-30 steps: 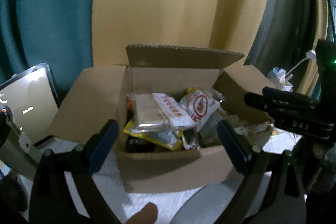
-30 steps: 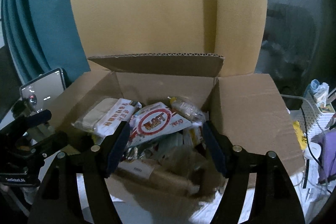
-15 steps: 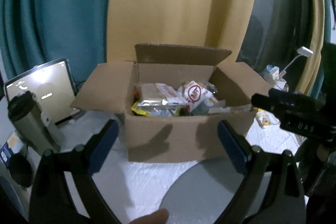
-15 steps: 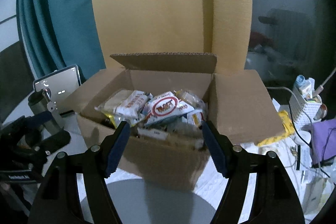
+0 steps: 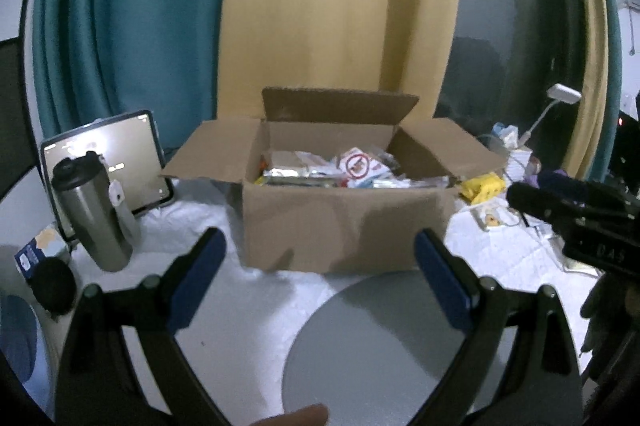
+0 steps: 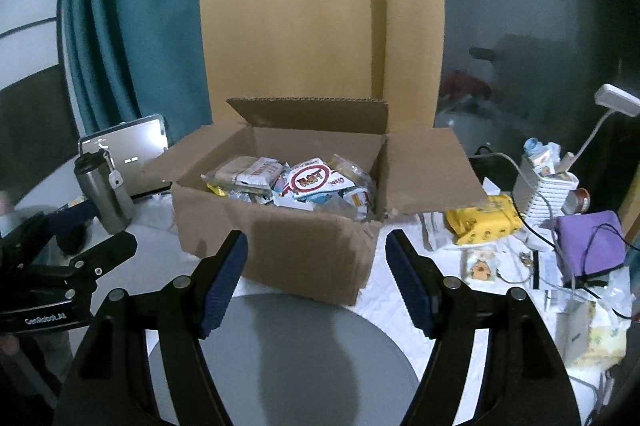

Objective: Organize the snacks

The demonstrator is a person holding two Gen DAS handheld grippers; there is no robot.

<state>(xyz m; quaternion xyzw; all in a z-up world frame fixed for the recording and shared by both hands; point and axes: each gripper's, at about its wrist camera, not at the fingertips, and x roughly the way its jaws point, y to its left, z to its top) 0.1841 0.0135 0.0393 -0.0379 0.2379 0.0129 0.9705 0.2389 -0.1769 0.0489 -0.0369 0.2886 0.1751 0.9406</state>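
nearest to me, my left tool [image 5: 320, 278] stands wide with nothing between its blue pads, and my right tool [image 6: 316, 278] is spread wide and empty too. both hang over a round grey disc [image 6: 304, 354] that lies on the white-covered desk [image 5: 240, 310], at its near edge. in the left wrist view the right tool shows as a dark shape at the right edge, and in the right wrist view the left one sits at the left edge.

just past the disc stands the cardboard box [image 6: 296, 250], its flaps open, the far flap upright and the side flaps spread out. the snacks [image 6: 296, 186] are piled inside it, level with the rim; on top lies a white packet with a red ring [image 6: 308, 180], and left of it a pale wrapped bar [image 6: 244, 172]. both tools are well short of the box and touch nothing.

left of the box a steel travel mug [image 5: 92, 210] stands upright, with a lit tablet [image 5: 108, 158] propped behind it. right of the box is a yellow pack [image 6: 484, 224], then a white holder [image 6: 548, 194] with a small lamp [image 6: 612, 102], and a purple pouch [image 6: 588, 246] among loose papers and cables.

behind everything hang a teal curtain [image 5: 132, 26] and a tan curtain [image 6: 316, 6].
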